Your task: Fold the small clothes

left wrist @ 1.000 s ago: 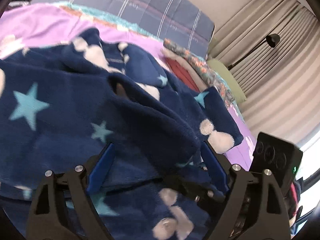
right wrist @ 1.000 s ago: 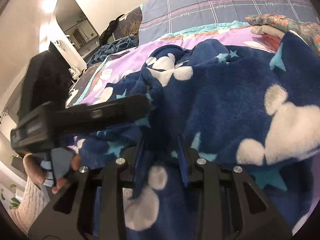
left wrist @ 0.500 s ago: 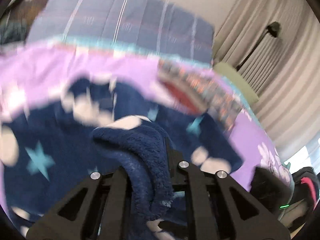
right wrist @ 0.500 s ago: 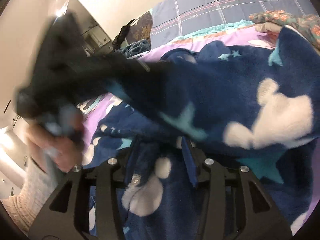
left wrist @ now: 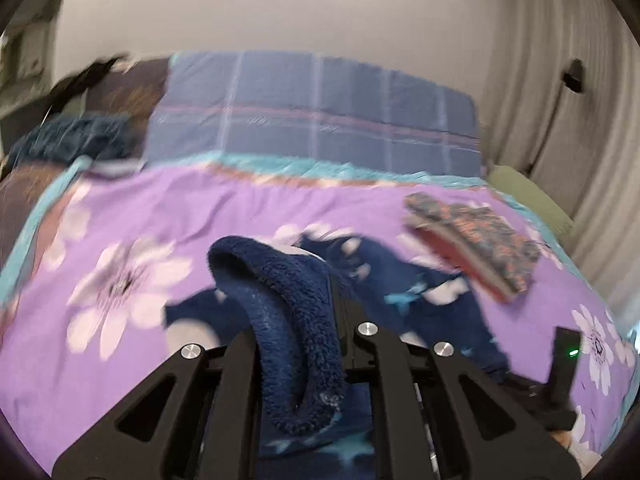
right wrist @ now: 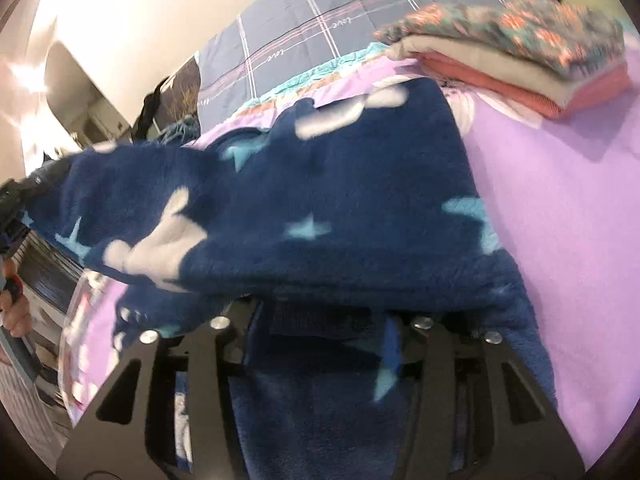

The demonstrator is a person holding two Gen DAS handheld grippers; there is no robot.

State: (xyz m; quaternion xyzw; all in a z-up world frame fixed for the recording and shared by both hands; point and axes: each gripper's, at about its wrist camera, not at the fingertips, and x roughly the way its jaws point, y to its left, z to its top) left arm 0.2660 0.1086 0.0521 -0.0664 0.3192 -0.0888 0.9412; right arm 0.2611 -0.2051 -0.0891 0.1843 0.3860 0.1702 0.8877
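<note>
A navy fleece garment (right wrist: 304,216) with white shapes and light blue stars is held up over the purple bed by both grippers. My left gripper (left wrist: 298,320) is shut on a thick fold of the garment (left wrist: 288,312), which bulges up between its fingers. My right gripper (right wrist: 324,320) is shut on another edge; the cloth drapes over its fingertips and hides them. The garment stretches leftwards from the right gripper toward the other gripper (right wrist: 16,200) at the left edge. Its lower part trails on the bed (left wrist: 432,296).
A stack of folded clothes (right wrist: 516,52), floral on top of beige and coral, lies on the purple flowered bedspread (left wrist: 120,288), also in the left wrist view (left wrist: 476,240). A plaid blue pillow (left wrist: 312,112) lies at the bed's head. Curtains (left wrist: 560,120) hang at right.
My left gripper shut on a fold of the garment. Both grippers then lifted it off the bed, baring more of the purple bedspread. The right gripper kept its hold.
</note>
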